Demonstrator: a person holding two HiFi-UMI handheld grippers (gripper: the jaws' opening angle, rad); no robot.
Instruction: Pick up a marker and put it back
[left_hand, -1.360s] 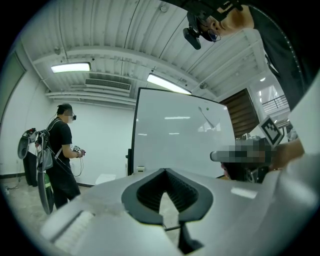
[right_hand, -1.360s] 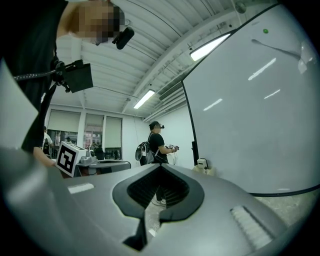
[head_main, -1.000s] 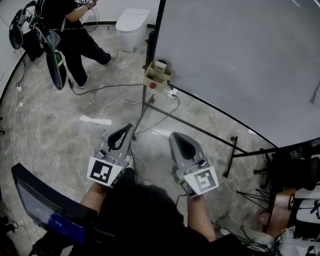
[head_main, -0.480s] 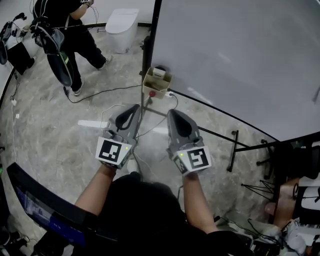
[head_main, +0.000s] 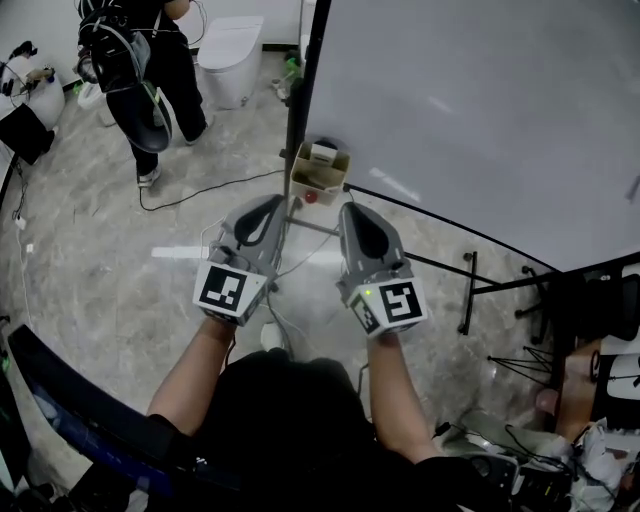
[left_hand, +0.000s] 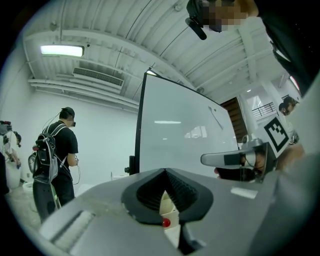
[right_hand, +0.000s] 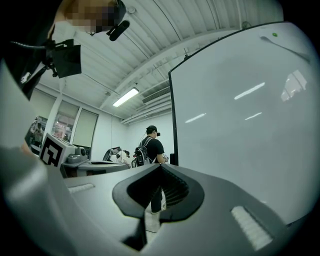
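Floor (head_main: 90, 262) lies open below clenched, empty left gripper (head_main: 276, 200) and right gripper (head_main: 348, 208) near whiteboard (head_main: 480, 120) edge.

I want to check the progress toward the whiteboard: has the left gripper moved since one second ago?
Yes. The left gripper has moved forward, toward the cardboard box; the gap between them is smaller now.

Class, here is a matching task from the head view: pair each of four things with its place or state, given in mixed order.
1 whiteboard
2 cardboard box
3 person with backpack
4 left hand-held gripper

a jaws shut, nothing held
b top left, standing on the floor
c fills the upper right
d at the whiteboard's bottom corner

Pairs: 1-c, 2-d, 3-b, 4-a
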